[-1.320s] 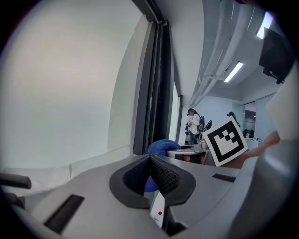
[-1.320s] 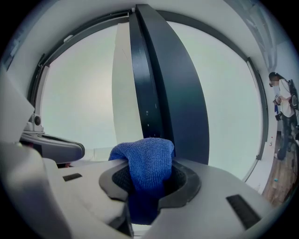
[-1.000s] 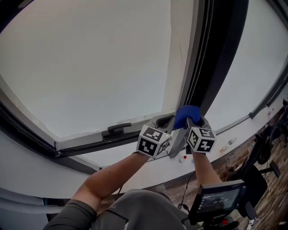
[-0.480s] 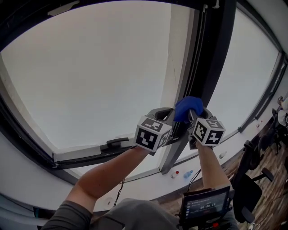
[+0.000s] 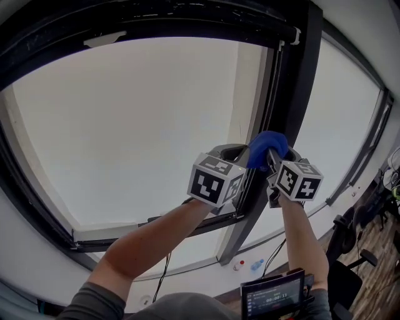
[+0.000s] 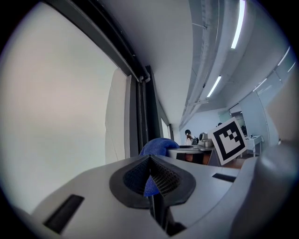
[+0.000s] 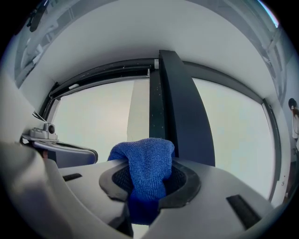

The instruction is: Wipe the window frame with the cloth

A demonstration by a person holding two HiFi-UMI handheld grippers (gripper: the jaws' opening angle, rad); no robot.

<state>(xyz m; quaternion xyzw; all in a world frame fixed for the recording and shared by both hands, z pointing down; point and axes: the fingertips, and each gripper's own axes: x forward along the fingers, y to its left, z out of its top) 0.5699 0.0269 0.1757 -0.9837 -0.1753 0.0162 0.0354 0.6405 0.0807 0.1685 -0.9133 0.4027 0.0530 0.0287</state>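
Note:
A blue cloth bunches against the dark vertical post of the window frame, about halfway up it. My right gripper is shut on the blue cloth, which bulges out over its jaws, with the post straight ahead. My left gripper sits close beside it on the left, jaws shut, and a small blue corner of the cloth shows pinched between them. The rest of the cloth lies just beyond, by the post.
Bright glass panes lie on both sides of the post, with the dark top frame overhead. Below are a white sill with a small bottle, a screen device and an office chair.
Both grippers have moved up the vertical post together with the blue cloth. The head view has tilted up, so the top frame shows now.

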